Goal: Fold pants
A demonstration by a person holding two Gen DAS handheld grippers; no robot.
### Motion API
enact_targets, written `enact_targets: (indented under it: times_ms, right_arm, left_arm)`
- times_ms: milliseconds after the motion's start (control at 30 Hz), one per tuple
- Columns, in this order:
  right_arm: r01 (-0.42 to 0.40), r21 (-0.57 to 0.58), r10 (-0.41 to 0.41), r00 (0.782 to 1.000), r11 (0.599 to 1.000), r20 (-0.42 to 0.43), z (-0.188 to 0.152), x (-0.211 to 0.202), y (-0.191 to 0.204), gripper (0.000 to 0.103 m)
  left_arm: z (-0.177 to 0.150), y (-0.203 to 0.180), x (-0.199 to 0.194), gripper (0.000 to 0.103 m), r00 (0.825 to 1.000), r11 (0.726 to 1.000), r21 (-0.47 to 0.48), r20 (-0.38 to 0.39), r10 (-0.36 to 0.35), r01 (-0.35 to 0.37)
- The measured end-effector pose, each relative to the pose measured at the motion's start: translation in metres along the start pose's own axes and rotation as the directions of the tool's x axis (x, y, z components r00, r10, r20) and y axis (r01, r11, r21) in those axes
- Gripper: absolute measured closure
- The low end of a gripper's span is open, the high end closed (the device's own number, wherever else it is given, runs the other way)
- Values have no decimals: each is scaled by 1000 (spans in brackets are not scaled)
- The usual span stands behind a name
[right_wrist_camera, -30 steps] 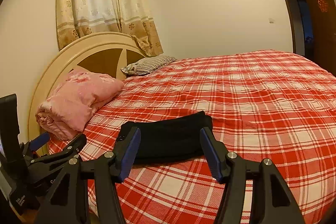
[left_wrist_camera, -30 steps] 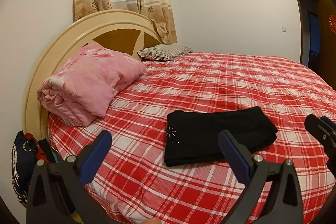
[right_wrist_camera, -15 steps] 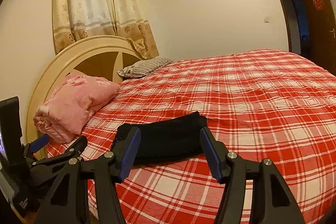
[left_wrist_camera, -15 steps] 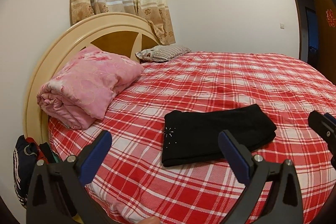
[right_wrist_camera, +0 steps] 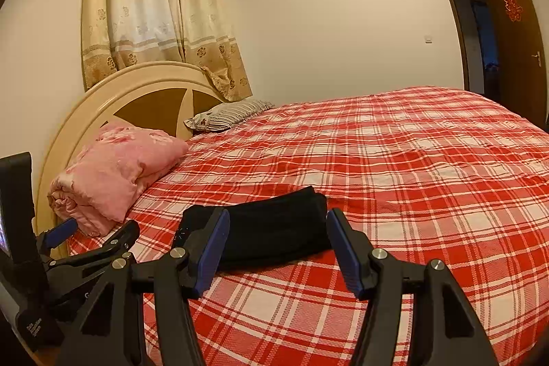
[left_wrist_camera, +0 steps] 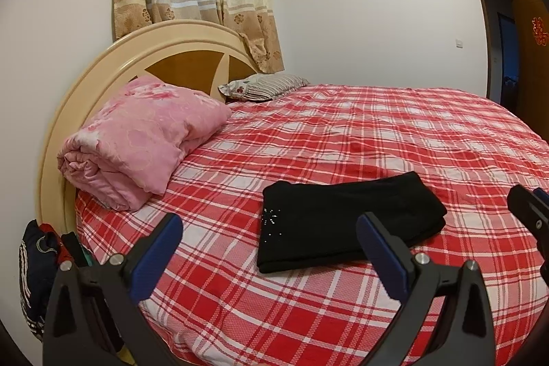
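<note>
Both tongs (left_wrist_camera: pixel 271 235) (right_wrist_camera: pixel 278 230) agape, folded pants (left_wrist_camera: pixel 346 222), doorway visible rightward

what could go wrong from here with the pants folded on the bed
The black pants lie folded near the edge of the bed; a bump from either open gripper, left or right, could probably drag the stack open or toward the edge. The top layer already sits slightly offset, so a snagged finger might undo the fold.
</note>
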State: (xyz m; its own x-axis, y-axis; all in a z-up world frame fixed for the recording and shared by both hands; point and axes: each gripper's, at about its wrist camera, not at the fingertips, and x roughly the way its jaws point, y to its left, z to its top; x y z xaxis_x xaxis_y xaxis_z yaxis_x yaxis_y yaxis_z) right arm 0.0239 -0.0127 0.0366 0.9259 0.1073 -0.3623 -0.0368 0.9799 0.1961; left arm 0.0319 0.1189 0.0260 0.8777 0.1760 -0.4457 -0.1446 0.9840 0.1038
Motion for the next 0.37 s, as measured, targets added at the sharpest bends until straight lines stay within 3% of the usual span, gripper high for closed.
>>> enact_targets:
  times_ms: [233, 367]
  right_arm:
    - [11, 2, -11, 1000, 1000, -1, 0, 0, -1, 42]
    - [9, 4, -9, 1000, 1000, -5, 0, 1, -2, 42]
  left_arm:
    - [-1, 2, 0, 0, 998, 998, -21, -2, -57, 57]
    - [0, -3, 1, 0, 999, 999, -4, 2, -52, 52]
